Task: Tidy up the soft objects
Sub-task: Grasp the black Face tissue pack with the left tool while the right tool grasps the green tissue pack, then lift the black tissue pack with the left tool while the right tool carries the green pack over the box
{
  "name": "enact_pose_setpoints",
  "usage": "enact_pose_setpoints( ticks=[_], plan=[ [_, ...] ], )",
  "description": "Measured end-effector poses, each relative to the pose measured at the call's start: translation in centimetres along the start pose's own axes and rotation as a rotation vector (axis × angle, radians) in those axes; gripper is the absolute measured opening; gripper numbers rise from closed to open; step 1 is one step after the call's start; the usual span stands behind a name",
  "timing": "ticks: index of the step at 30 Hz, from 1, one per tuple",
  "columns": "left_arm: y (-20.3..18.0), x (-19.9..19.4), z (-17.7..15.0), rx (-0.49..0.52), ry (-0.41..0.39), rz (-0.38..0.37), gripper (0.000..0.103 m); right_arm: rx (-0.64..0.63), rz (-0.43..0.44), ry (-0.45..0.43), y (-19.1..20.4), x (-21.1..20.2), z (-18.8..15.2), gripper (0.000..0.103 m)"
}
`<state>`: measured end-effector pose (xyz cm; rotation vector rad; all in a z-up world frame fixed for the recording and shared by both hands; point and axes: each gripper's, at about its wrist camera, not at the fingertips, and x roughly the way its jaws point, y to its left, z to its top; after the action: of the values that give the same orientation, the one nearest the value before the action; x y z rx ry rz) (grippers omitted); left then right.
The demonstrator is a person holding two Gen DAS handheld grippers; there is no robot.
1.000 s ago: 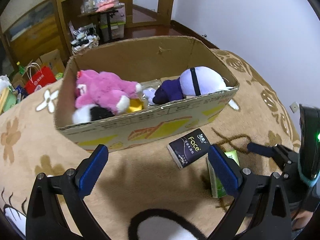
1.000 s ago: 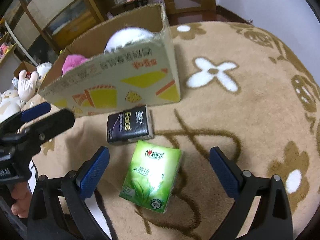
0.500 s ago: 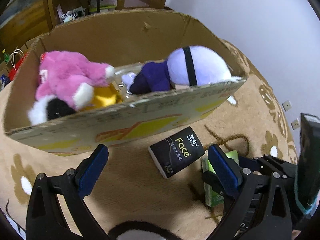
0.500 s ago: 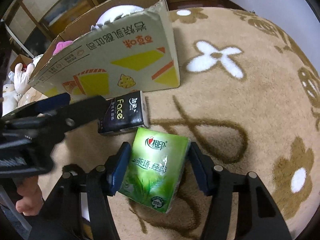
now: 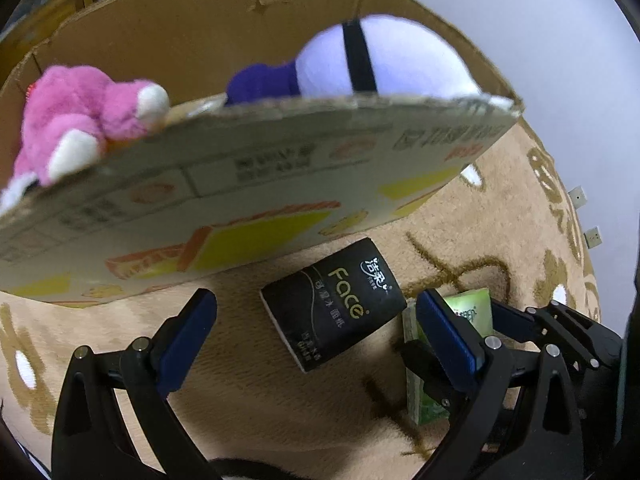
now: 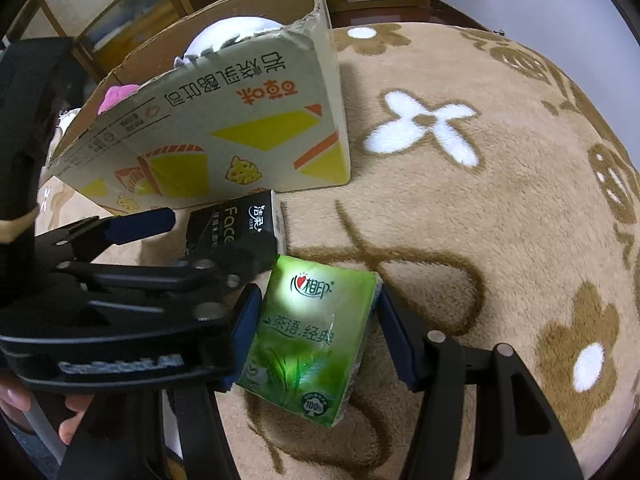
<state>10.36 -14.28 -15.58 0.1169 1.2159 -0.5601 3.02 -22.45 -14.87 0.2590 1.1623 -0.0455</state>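
Right gripper [image 6: 316, 334] clamping green tissue pack [image 6: 308, 332] on both sides, pack sitting on tan rug [image 6: 480, 240]. Left gripper [image 5: 316, 332] w/ jaws spread wide, straddling black tissue pack [image 5: 334, 304], pads not touching it. Black pack lying just in front of cardboard box [image 5: 248, 184]; pink plush [image 5: 76, 120] & white-purple plush [image 5: 360, 64] lying inside box.

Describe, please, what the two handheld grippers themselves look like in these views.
Both the left gripper and the right gripper have matte black angular frames with silver pivot bolts. Their fingers carry flat blue pads. The left gripper's body, seen from the right wrist camera, bears pale embossed lettering too blurred to read. No cables or sleeves show.
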Motion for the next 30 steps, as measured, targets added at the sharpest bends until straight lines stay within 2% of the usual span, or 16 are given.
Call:
enact_pose_setpoints(
  ticks=[7,11,18,24,30],
  plan=[
    [0.3,0.7,0.2,-0.051,0.017,-0.003,0.099,0.004,-0.001,0.008,-0.1,0.1,0.0,0.063],
    [0.5,1.0,0.0,-0.057,0.039,0.014,0.086,0.001,-0.002,0.009,0.0,0.1,-0.1,0.063],
    [0.7,0.3,-0.4,-0.072,0.026,0.005,0.065,-0.002,-0.003,0.003,0.0,-0.1,-0.3,0.063],
    [1.0,-0.8,-1.3,-0.068,0.002,0.030,0.062,-0.001,-0.027,-0.019,-0.2,-0.8,-0.2,0.062],
    [0.8,-3.2,-1.8,-0.061,-0.075,0.086,0.061,-0.008,-0.028,-0.057,-0.3,-2.2,-0.2,0.062]
  ],
)
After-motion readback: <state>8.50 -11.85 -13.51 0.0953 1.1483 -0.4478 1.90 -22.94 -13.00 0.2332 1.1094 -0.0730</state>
